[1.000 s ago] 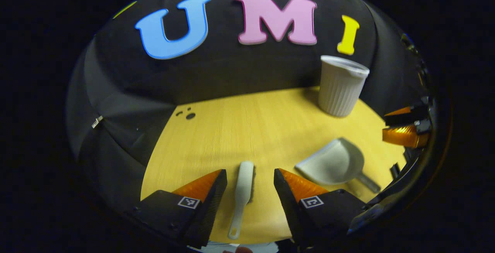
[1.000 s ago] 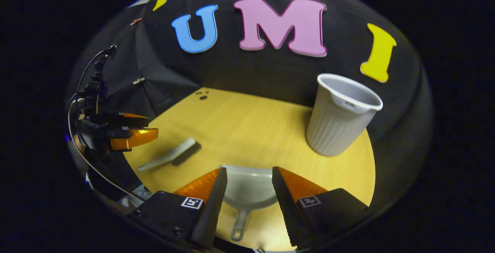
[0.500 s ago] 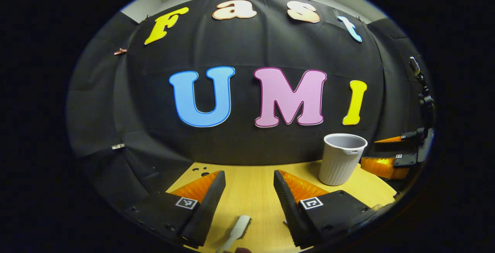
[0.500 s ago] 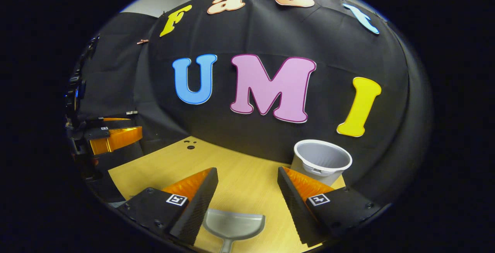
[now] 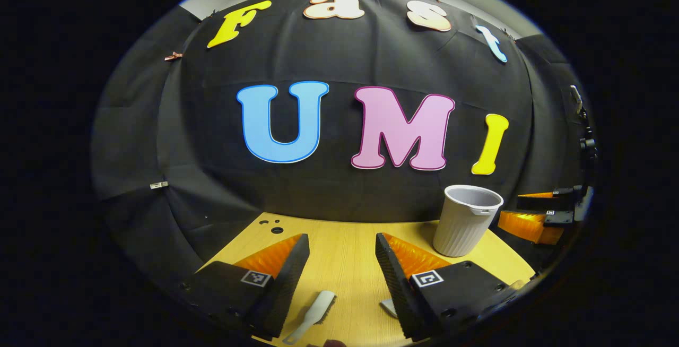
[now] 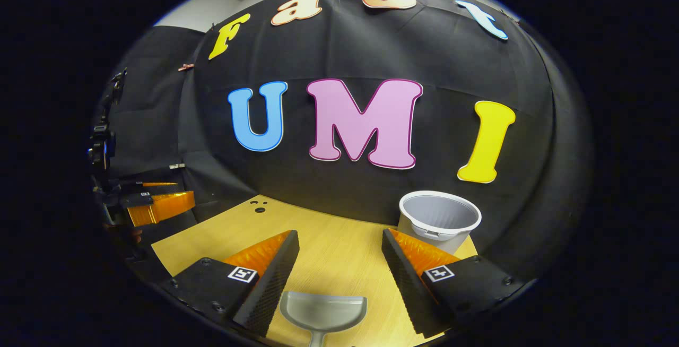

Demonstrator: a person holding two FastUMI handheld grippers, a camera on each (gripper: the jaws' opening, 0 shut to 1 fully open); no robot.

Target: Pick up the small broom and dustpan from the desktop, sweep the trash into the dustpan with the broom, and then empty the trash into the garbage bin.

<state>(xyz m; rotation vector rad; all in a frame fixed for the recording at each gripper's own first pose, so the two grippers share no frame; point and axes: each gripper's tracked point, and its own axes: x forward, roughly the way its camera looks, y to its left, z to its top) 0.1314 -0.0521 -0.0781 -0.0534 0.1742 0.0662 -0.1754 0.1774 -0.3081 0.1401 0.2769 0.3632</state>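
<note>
Counter [image 5: 345,262]: my left gripper [image 5: 338,272] gapes wide above broom [image 5: 313,315]; my right gripper [image 6: 339,267] gapes wide above dustpan [image 6: 322,310], near bin [image 6: 439,219].

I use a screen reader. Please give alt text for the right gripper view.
The right gripper, fingers open, hovers above a grey dustpan lying on a yellow desktop. A ribbed grey garbage bin stands upright behind its right finger; the left gripper shows at far left.

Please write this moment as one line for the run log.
left gripper open above small white broom | right gripper open above grey plastic dustpan | both lying on wooden desktop | ribbed grey garbage bin upright
</note>
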